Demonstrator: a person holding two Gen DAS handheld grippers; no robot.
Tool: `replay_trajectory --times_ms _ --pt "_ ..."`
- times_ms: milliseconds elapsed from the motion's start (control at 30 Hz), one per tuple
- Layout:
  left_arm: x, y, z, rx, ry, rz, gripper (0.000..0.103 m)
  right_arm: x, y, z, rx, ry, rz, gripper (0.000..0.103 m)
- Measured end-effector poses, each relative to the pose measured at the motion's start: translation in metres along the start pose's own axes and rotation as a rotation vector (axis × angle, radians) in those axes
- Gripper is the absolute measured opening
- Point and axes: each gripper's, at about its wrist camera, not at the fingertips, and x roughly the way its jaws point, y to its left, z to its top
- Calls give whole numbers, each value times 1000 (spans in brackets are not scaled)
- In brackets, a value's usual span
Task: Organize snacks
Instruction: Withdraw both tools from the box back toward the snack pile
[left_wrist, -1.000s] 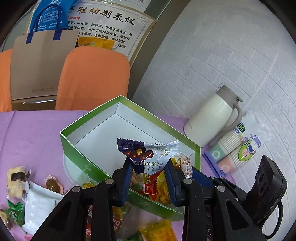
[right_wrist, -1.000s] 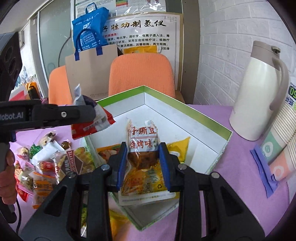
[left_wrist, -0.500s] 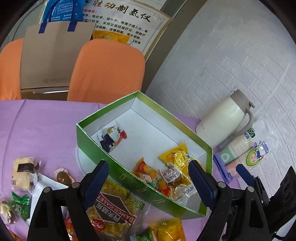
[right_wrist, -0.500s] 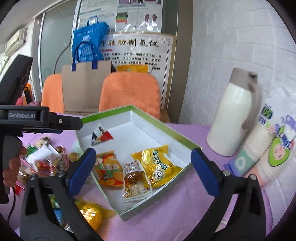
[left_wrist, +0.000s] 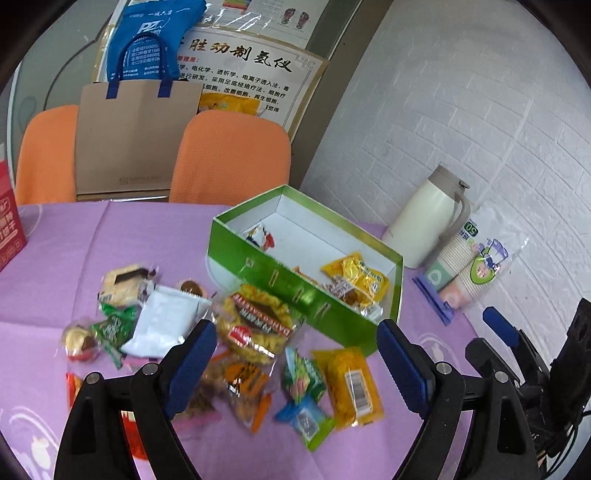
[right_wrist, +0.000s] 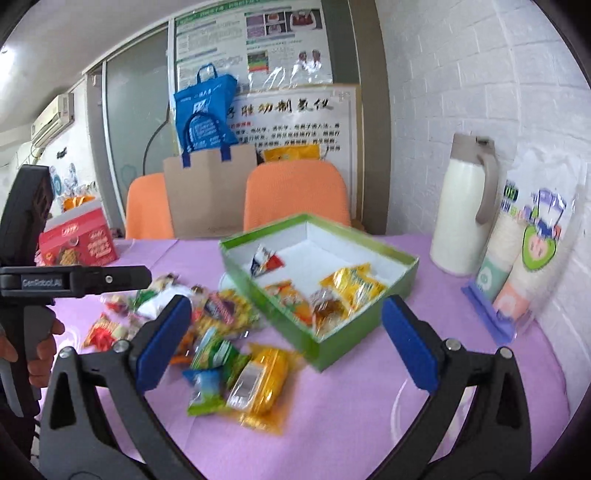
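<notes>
Having let go their packets into the box (left_wrist: 303, 291), both grippers, left (left_wrist: 295, 363) and right (right_wrist: 286, 343), now gape empty, pulled back. The loose snacks (left_wrist: 255, 332) lie just beyond the fingertips, next for picking.

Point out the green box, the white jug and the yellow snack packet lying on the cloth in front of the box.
green box (left_wrist: 295, 291), left wrist view, its near outer wall.
white jug (right_wrist: 461, 214), right wrist view, its body.
yellow snack packet (left_wrist: 351, 384), left wrist view, its middle.
</notes>
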Motion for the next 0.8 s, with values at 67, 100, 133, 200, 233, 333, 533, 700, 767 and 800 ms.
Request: replay_trajectory --times_ms 67,100,133,200,233,333,533,700,767,800 --pt "-5 4 -21 9 14 10 90 2 3 -15 8 36 -2 102" --pt "-7 5 -32 16 24 17 90 3 4 -23 19 57 1 102" --pt "-9 7 -41 24 34 24 90 5 4 -30 32 82 6 102" --pt "-11 13 -58 22 53 32 90 11 3 -43 53 128 13 102" --pt "-11 17 -67 12 64 30 90 14 4 -50 62 150 15 102" --pt "-12 26 -89 -15 97 7 90 22 6 -62 88 199 22 102" --pt "-26 48 -110 -46 101 23 90 26 27 -64 87 201 120 102" --pt "-44 67 -114 -70 71 45 90 39 54 -60 32 222 209 81" --pt "-49 73 -114 -80 59 53 90 48 64 -59 6 246 227 70" --pt "-51 76 -114 -85 53 53 90 53 67 -59 1 258 234 67"
